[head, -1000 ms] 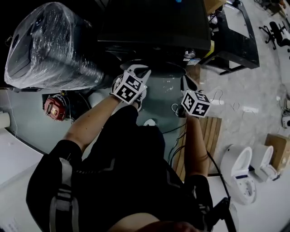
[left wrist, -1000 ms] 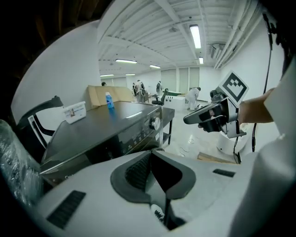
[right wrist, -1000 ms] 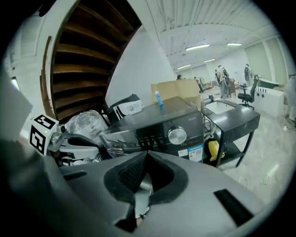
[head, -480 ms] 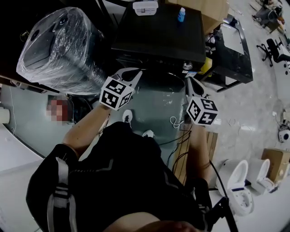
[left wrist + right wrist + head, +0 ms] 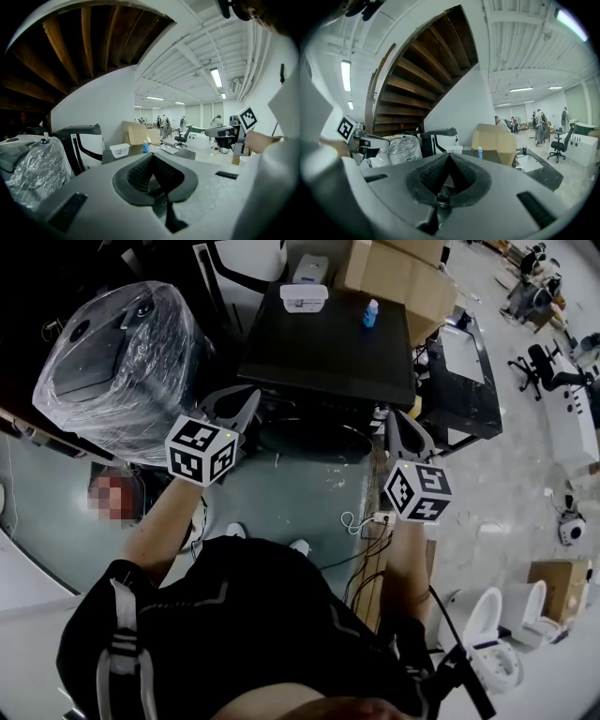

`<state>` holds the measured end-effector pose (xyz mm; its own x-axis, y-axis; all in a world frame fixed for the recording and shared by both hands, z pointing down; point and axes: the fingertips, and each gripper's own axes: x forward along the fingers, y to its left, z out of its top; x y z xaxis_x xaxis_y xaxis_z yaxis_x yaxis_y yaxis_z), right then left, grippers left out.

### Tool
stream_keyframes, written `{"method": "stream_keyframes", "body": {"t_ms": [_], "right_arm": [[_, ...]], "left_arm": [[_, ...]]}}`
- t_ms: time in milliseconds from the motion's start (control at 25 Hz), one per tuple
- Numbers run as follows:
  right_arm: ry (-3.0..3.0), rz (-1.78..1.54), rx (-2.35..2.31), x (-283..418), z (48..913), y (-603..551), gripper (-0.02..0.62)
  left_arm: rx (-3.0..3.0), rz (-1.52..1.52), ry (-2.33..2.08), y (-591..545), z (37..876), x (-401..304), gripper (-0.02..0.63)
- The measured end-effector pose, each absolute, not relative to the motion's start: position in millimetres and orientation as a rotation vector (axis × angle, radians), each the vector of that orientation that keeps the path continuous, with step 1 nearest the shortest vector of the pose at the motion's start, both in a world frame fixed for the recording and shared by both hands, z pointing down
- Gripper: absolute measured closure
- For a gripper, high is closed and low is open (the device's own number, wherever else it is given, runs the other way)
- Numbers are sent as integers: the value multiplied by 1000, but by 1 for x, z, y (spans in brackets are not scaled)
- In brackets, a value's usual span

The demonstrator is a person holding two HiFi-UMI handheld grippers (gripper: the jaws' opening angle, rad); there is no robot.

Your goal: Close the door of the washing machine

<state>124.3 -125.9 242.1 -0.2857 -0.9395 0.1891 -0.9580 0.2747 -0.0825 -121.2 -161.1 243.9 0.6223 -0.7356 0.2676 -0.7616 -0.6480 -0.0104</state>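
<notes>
Head view: the left tongs (image 5: 246, 399) and the right tongs (image 5: 394, 420) are held up side by side, well apart, in front of the black washing machine (image 5: 323, 343), and neither touches it. The machine's dark round door (image 5: 314, 439) sits on the front, low between the two tongs; from this steep angle I cannot tell whether it is fully shut. In the gripper views both tongs are pressed together with nothing between them. A white box (image 5: 305, 298) and a blue bottle (image 5: 371, 313) stand on the machine's top. A plastic-wrapped bundle (image 5: 117, 362) sits just beside it on the left.
</notes>
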Motion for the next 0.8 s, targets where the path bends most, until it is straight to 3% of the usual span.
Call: {"method": "stream_keyframes", "body": {"t_ms": [440, 800], "right_arm": [[-2372, 131, 1922, 63, 177, -123, 592], [-2360, 78, 1982, 33, 141, -123, 592]], "left_arm": [[2795, 218, -1370, -175, 184, -226, 603], [2835, 122, -1359, -192, 159, -252, 603]]}}
